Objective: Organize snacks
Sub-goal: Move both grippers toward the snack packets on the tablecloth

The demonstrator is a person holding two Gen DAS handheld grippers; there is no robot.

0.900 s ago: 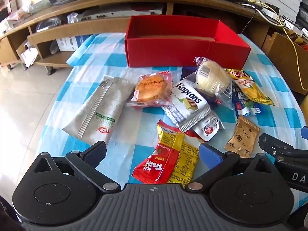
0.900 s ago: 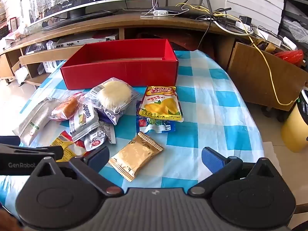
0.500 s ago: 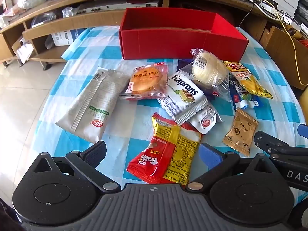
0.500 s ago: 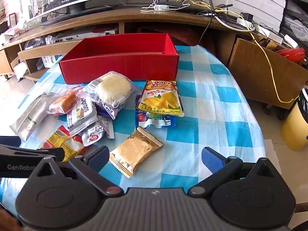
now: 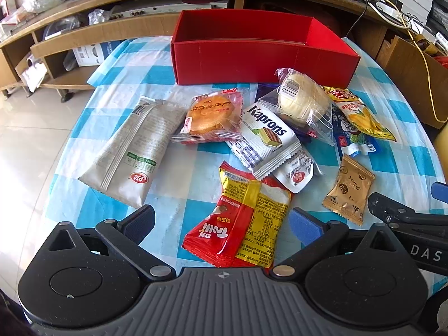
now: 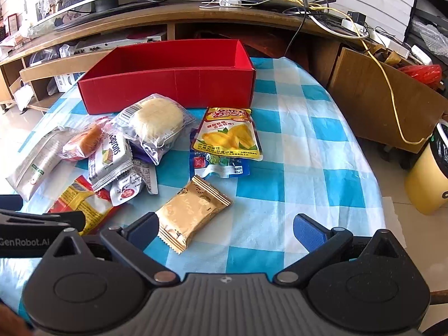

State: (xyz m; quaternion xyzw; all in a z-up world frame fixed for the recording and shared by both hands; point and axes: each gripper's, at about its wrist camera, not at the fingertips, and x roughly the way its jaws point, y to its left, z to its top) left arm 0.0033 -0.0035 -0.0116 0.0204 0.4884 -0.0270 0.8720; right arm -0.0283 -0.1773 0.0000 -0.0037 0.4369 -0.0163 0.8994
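An empty red box (image 5: 252, 53) (image 6: 173, 81) stands at the far side of the checked table. Loose snack packets lie before it: a grey bag (image 5: 134, 151), an orange cake (image 5: 210, 117), a Kaprons wafer (image 5: 266, 140), a white bun (image 5: 302, 98) (image 6: 156, 120), a yellow mango pouch (image 6: 229, 134) and a gold packet (image 5: 348, 193) (image 6: 190, 212). My left gripper (image 5: 221, 221) is open over a red-yellow packet (image 5: 240, 221). My right gripper (image 6: 225, 229) is open, with the gold packet by its left finger.
A wooden TV bench (image 6: 196, 14) with cables runs behind the table. A wooden board (image 6: 378, 92) and a yellow bin (image 6: 428, 176) stand off the table's right edge. Tiled floor (image 5: 25, 140) lies to the left.
Both grippers have moved forward and lower toward the snacks. The red-yellow packet now lies between the left fingers, and the gold packet is nearer the right gripper. Both stay open.
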